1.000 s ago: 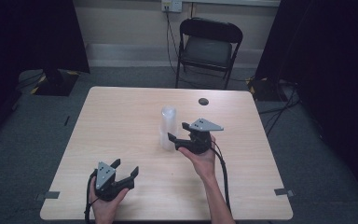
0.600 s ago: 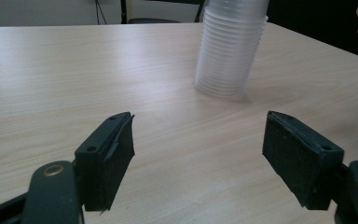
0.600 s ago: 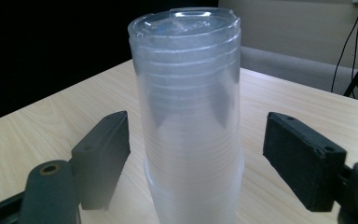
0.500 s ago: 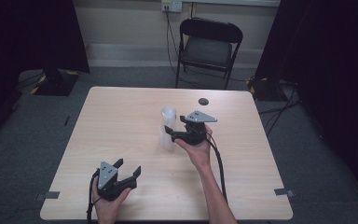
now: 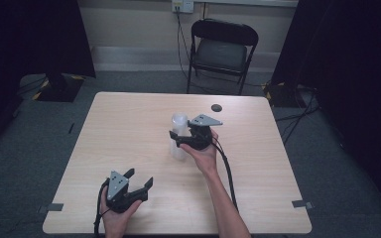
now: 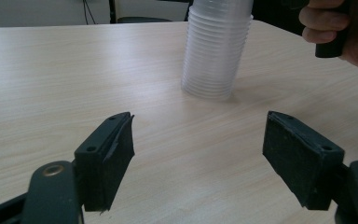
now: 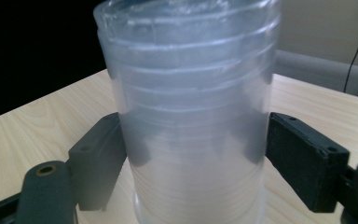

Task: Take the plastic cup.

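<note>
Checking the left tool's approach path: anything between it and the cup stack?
Bare tabletop between left tool and cup stack, seen in the left gripper view.

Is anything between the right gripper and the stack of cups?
Nothing visible. The right gripper already straddles the stack of cups, a jaw on each side; its jaws have just been opening, and whether the pads touch the stack I cannot tell.

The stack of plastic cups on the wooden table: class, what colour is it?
Clear and colourless, slightly frosted; the stack of plastic cups shows best in the right gripper view.
</note>
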